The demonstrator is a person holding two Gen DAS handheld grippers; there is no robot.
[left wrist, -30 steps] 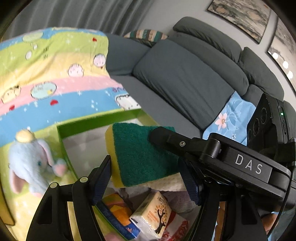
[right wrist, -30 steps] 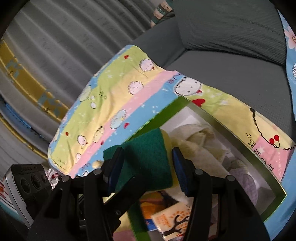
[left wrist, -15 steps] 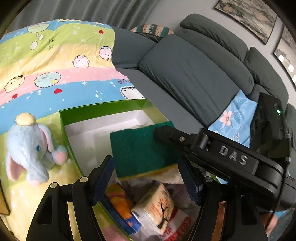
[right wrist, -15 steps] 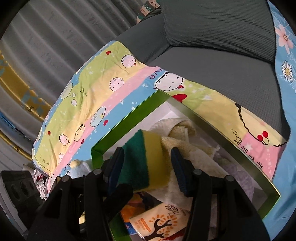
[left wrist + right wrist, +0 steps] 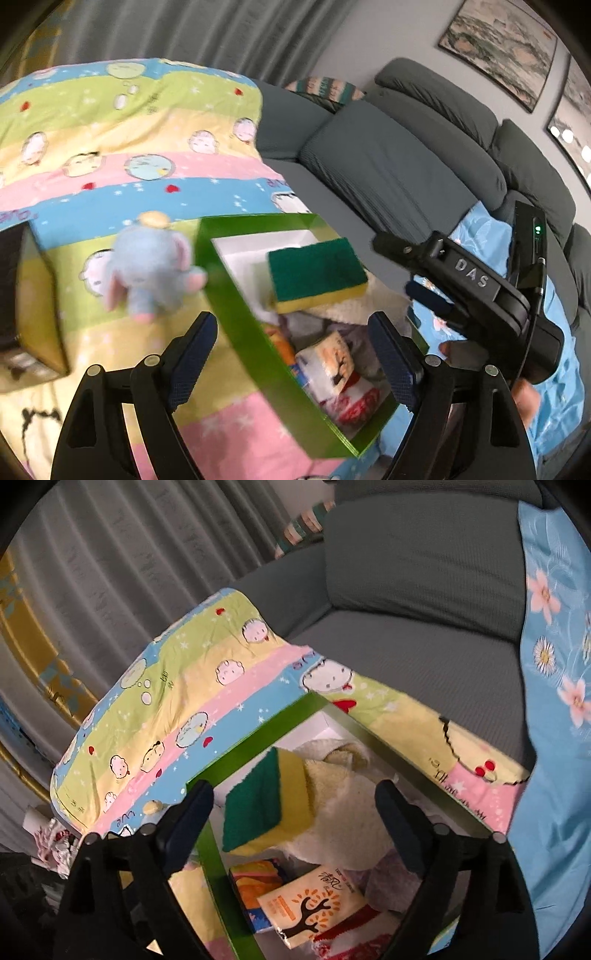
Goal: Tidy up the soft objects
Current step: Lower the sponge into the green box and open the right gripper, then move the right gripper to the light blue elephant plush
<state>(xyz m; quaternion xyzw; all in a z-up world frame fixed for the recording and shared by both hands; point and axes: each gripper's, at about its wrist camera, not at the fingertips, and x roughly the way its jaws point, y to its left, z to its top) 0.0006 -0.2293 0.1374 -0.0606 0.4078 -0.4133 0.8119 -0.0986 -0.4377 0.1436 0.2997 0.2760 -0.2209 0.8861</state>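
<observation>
the white letters "das" stood on the black body of the right gripper (image 5: 469, 277), seen beside the green cardboard box (image 5: 258, 328). inside that box, a cream tissue pack with an orange tree picture (image 5: 317, 904) carried dark chinese characters near its top edge, too small to read surely. the striped cartoon blanket (image 5: 177, 709) bore small scribbled letters, illegible.

A grey sofa (image 5: 388, 173) stands behind the cartoon-print blanket (image 5: 122, 166), with framed pictures (image 5: 495, 48) and grey curtains (image 5: 122, 572)
</observation>
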